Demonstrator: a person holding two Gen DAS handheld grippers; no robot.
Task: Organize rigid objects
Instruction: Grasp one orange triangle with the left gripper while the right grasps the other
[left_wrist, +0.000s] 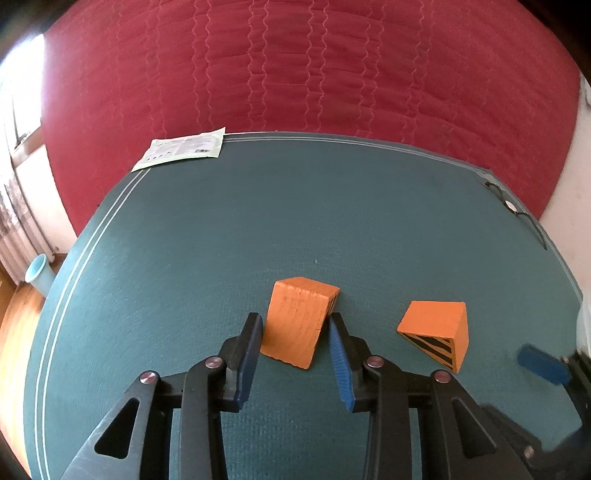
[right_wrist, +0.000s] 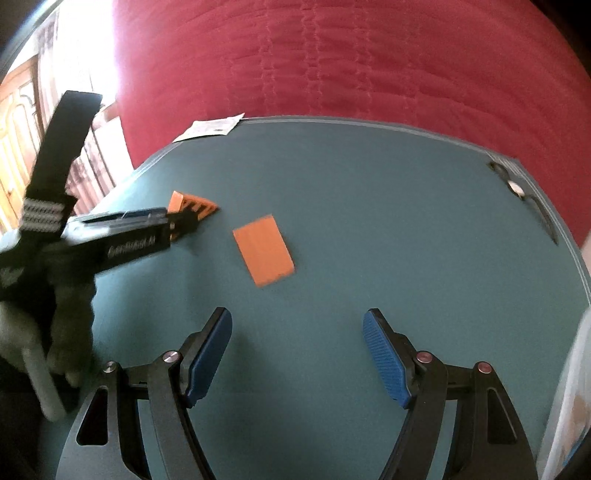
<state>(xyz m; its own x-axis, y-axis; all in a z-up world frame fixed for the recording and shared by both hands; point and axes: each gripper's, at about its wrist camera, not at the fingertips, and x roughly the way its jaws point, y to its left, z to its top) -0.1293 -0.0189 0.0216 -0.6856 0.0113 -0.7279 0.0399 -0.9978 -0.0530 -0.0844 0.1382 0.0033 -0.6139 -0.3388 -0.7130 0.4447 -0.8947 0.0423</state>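
So nearest to us, our left gripper has its blue pads pinched on an orange wooden block, one pad on each side, and the block looks tipped up on the teal mat rather than lying flat. No earlier view to compare, so we can't say more than that it's gripped. Just to the right of it sits a second orange block, the wedge-ish one with black stripes on its near face, close by but not touching. Our right gripper is spread wide with nothing between the pads, hanging over bare mat, with that second block a bit ahead of it (its view is blurry).

Further back there's a white leaflet at the mat's far left corner, a pair of glasses at the far right edge, then the red quilt.

Progress-wise, we'd guess it's early: one block in hand, the other still loose, neither visibly put anywhere tidy yet.
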